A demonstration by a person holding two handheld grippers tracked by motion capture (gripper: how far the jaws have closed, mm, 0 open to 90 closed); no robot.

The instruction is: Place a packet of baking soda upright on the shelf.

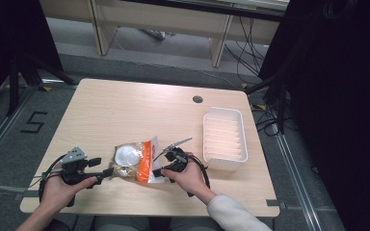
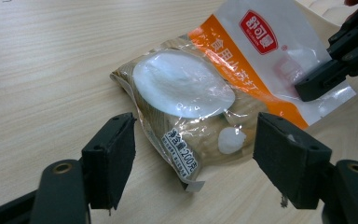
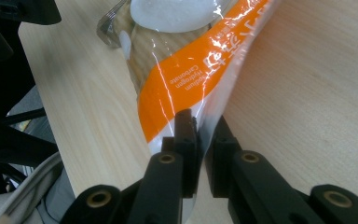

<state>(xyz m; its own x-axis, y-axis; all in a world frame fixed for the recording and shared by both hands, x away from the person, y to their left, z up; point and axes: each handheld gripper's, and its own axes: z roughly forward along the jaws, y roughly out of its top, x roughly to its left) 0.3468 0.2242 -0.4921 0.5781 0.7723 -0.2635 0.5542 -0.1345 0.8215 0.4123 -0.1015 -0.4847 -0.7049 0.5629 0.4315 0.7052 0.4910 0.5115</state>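
Lying near the 6 o'clock edge of the pale wood-grain tabletop point(image 1: 125, 106) is one crinkly clear plastic bag point(image 1: 136, 162), orange-banded, with white powder inside. Right tongs point(image 1: 157, 172) pinch its white end; left tongs point(image 1: 110, 172) gape wide around its 9 o'clock end, apart. One ribbed white tray point(image 1: 225, 138) sits at 3 o'clock.

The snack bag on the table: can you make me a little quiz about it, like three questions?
1. True or false: the right gripper is shut on the edge of the bag.
2. The left gripper stands: A) clamped on the bag, B) open, with the bag's end between its jaws, C) inside the white tray.
3. What colour is the bag's stripe?

Key: 1 true; 2 B; 3 orange.
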